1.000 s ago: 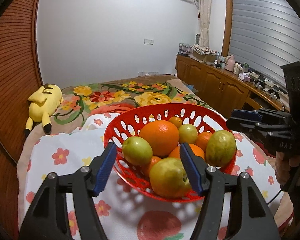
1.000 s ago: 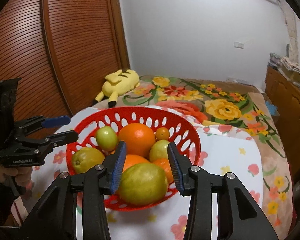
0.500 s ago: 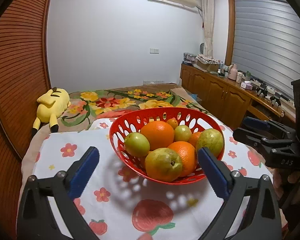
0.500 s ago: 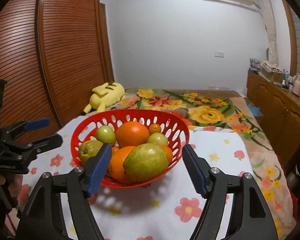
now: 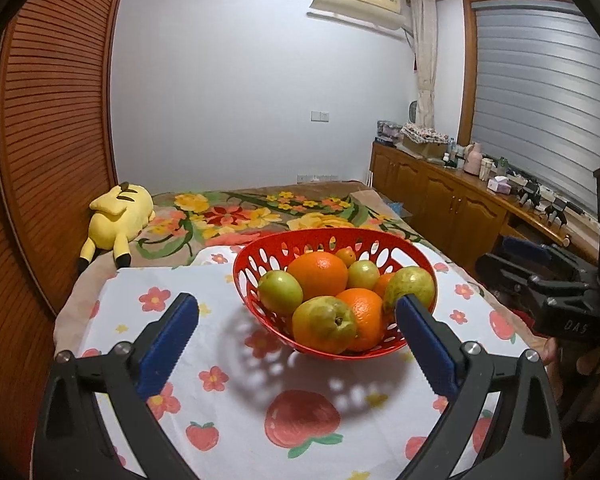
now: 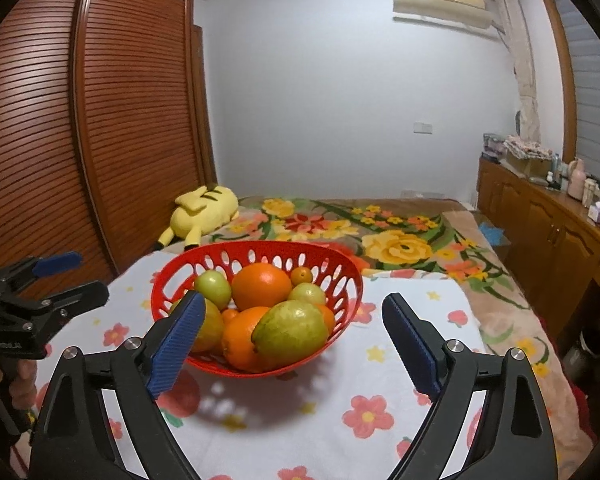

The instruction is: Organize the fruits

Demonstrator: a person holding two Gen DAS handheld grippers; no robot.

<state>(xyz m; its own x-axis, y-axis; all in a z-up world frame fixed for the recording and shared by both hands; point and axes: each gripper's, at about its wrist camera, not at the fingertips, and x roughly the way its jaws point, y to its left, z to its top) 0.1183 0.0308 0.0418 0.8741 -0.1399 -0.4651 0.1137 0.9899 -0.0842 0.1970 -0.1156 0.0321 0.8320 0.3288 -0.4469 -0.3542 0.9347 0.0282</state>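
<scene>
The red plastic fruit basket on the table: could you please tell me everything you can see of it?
The red plastic fruit basket is a shallow round bowl with oval holes pierced around its wall. It looks like glossy moulded plastic. It stands upright on a white tablecloth printed with flowers and strawberries, casting a dappled shadow. It is piled with large oranges, green-yellow pear-like fruits and small round green fruits. Neither gripper touches it; both stand open in front of it.
</scene>
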